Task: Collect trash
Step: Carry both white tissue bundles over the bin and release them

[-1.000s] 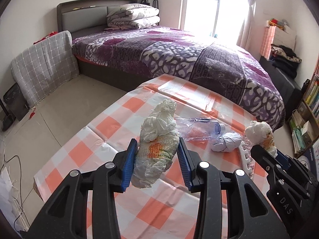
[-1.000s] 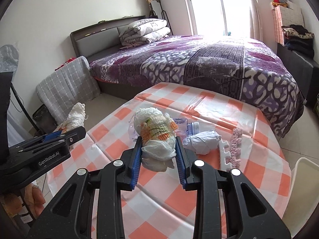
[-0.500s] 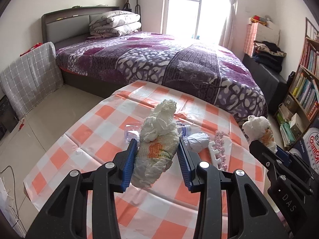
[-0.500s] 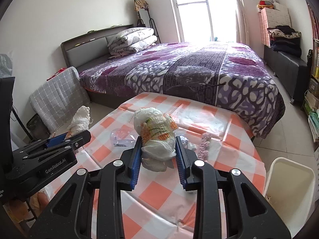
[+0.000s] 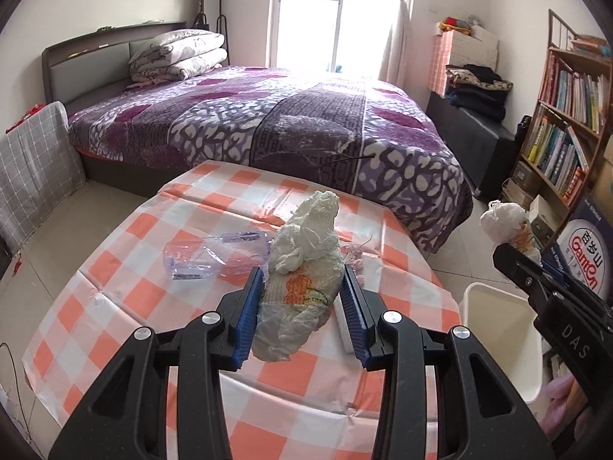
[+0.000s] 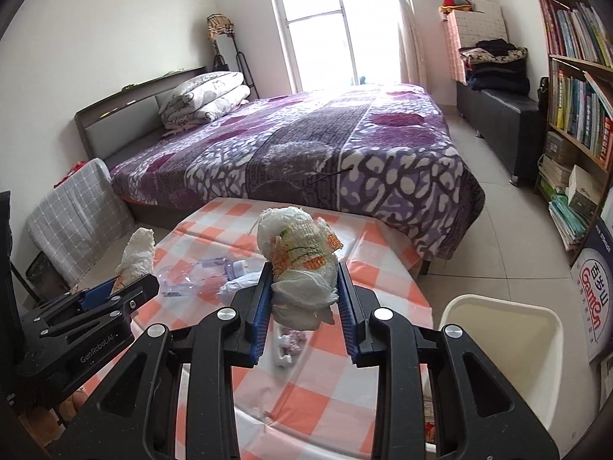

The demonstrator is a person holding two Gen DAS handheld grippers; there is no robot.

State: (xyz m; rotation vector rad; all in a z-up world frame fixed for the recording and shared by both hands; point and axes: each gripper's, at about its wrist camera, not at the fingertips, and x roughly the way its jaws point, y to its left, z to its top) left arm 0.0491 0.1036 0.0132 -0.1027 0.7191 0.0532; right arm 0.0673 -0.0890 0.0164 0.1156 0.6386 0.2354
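My left gripper (image 5: 302,274) is shut on a crumpled white wad with an orange print (image 5: 302,291), held above the checked table (image 5: 115,306). My right gripper (image 6: 303,268) is shut on a second white and orange wad (image 6: 299,257). In the left wrist view the right gripper (image 5: 536,280) shows at the right edge with its wad (image 5: 505,222) above the white bin (image 5: 498,329). In the right wrist view the left gripper (image 6: 126,291) sits at the left with its wad (image 6: 138,253). The bin (image 6: 498,333) stands on the floor right of the table (image 6: 325,383).
On the cloth lie a crushed clear plastic bottle (image 5: 214,257), a small white wad (image 6: 237,287) and a white and pink strip (image 6: 287,345). A purple bed (image 5: 287,130) stands beyond the table. A bookshelf (image 6: 574,96) and a box (image 6: 592,299) line the right wall.
Both grippers have swung right with their wads still gripped. The white bin has come into view at the right and the table items have slid left.
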